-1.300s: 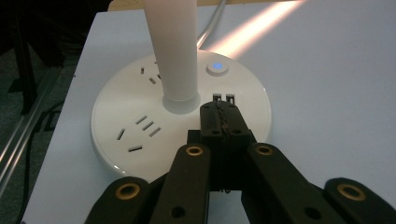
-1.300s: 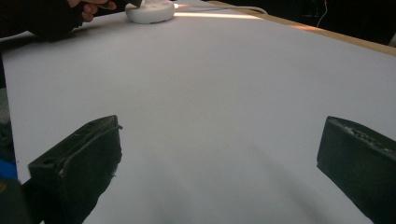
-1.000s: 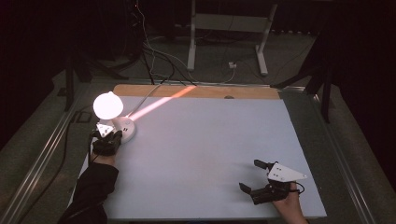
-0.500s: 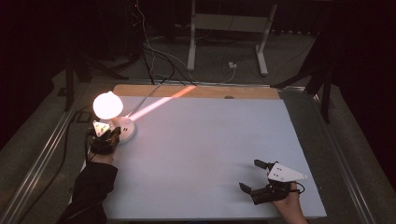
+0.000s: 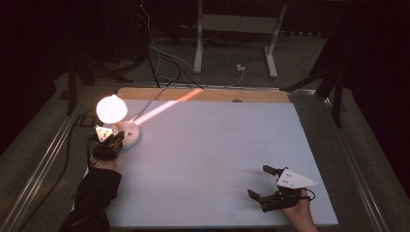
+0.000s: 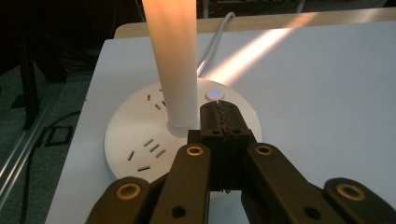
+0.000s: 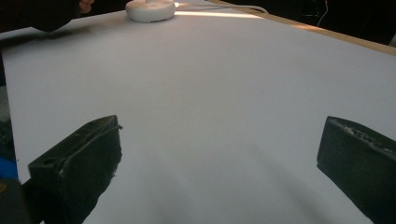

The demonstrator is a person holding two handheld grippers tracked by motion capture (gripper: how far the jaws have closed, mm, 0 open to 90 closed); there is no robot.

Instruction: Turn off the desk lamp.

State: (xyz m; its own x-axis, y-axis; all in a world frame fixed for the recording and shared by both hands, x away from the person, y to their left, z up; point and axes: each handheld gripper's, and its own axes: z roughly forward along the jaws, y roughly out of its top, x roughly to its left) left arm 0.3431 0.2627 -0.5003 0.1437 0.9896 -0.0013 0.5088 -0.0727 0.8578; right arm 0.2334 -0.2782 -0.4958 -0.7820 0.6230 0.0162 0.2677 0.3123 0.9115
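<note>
1 lamp [image 5: 112,110], lit, sits at the far-left corner of the white table [image 5: 217,159]. 1 round white base [image 6: 140,135] w/ several socket slots and 1 small blue-lit button [image 6: 214,94]; 1 white cord [image 6: 212,39] runs off the far edge. 2 grippers: left gripper [image 6: 220,122] is clenched w/ nothing between its jaws, tips over the base just short of the button, beside the stem. Right gripper [image 5: 263,182] is at the near-right of the table, jaws spread wide, nothing in them, well apart from the lamp.

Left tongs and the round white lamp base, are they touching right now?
Cannot tell. In the left gripper view the shut left tongs lie over the lamp base, tips just short of its lit button, but contact isn't visible.
</note>
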